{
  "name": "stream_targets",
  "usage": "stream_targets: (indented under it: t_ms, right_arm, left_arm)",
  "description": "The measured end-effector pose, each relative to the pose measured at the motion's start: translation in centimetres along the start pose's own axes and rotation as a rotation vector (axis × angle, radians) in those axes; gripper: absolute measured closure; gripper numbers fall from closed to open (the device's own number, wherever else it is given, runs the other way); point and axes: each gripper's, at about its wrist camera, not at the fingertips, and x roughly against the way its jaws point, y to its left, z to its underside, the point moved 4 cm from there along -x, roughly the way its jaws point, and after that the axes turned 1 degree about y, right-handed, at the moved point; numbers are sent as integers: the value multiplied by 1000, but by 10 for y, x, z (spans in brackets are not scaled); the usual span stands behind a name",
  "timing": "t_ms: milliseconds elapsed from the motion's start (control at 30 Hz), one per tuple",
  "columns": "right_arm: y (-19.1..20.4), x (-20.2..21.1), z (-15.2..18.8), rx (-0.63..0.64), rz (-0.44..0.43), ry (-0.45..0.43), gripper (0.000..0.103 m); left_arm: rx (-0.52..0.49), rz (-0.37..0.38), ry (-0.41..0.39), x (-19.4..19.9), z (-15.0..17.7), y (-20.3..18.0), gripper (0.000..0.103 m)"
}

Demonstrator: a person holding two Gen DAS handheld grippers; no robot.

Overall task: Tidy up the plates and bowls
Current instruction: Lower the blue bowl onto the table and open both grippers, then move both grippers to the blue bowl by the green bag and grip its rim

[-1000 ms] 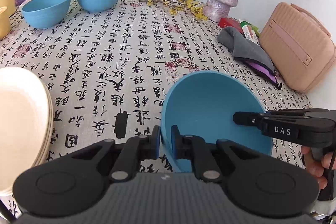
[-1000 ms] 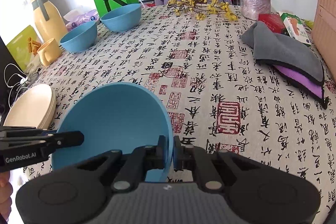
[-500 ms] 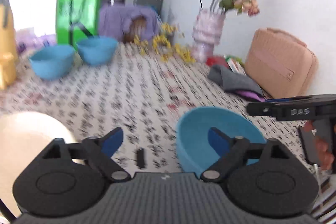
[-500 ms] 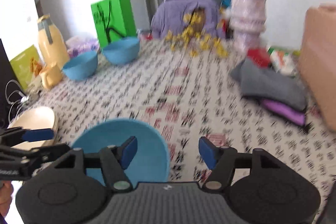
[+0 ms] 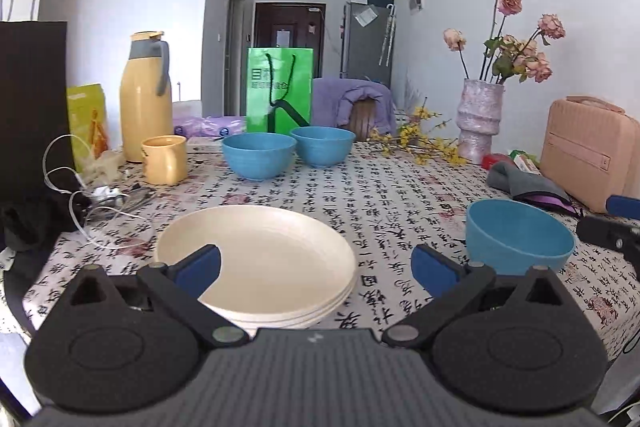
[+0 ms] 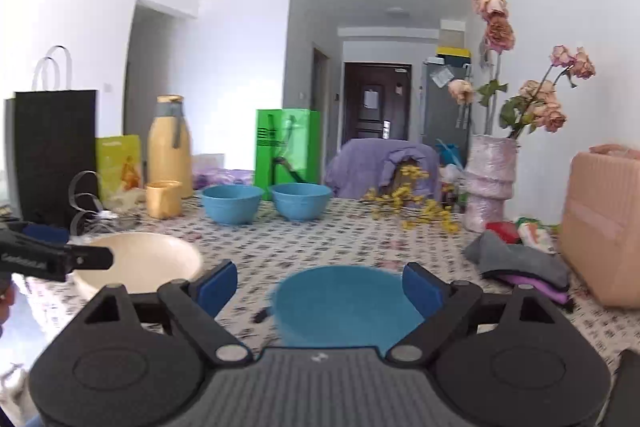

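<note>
The near blue bowl (image 5: 518, 237) sits upright, mouth up, on the worktop (image 5: 400, 195), to the right of the stack of cream plates (image 5: 260, 251) and apart from it. The left hand-held gripper (image 5: 316, 267) is held level and low over the near edge, its jaws wide and gripping nothing, the plates lying between its blue pads. The right hand-held gripper (image 6: 320, 285) is likewise level and spread wide, the near blue bowl (image 6: 346, 301) between its pads but untouched. Two more blue bowls (image 5: 258, 155) (image 5: 323, 145) stand side by side, upright, at the far side near a green paper bag (image 5: 279, 89). Nothing is visible in the bowls whose insides show.
</note>
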Motion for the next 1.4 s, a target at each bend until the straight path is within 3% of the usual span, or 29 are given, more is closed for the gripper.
stream_targets:
  t_ms: [167, 300, 567, 767, 1000, 1133, 1300, 1400]
  right_arm:
    - [54, 12, 24, 1, -77, 18, 13]
    - [86, 19, 20, 39, -101, -38, 13]
    - [111, 7, 13, 25, -60, -42, 13]
    - [117, -15, -1, 0, -91, -27, 13]
    - [124, -69, -37, -75, -143, -5, 13]
    - [127, -112, -60, -70, -128, 39, 13]
    - [118, -179, -87, -126, -133, 179, 13]
    - [113, -221, -101, -165, -186, 276, 13]
  left_arm:
    - [-5, -1, -42, 32, 8, 23, 0]
    - [8, -8, -63, 41, 10, 41, 0]
    - [23, -57, -68, 33, 10, 75, 0]
    - [7, -62, -76, 15, -5, 93, 0]
    - [-26, -20, -112, -24, -46, 105, 0]
    - [-68, 1, -133, -54, -74, 113, 0]
    - [-101, -32, -85, -116, -114, 133, 0]
    - [-79, 29, -23, -163, -138, 148, 0]
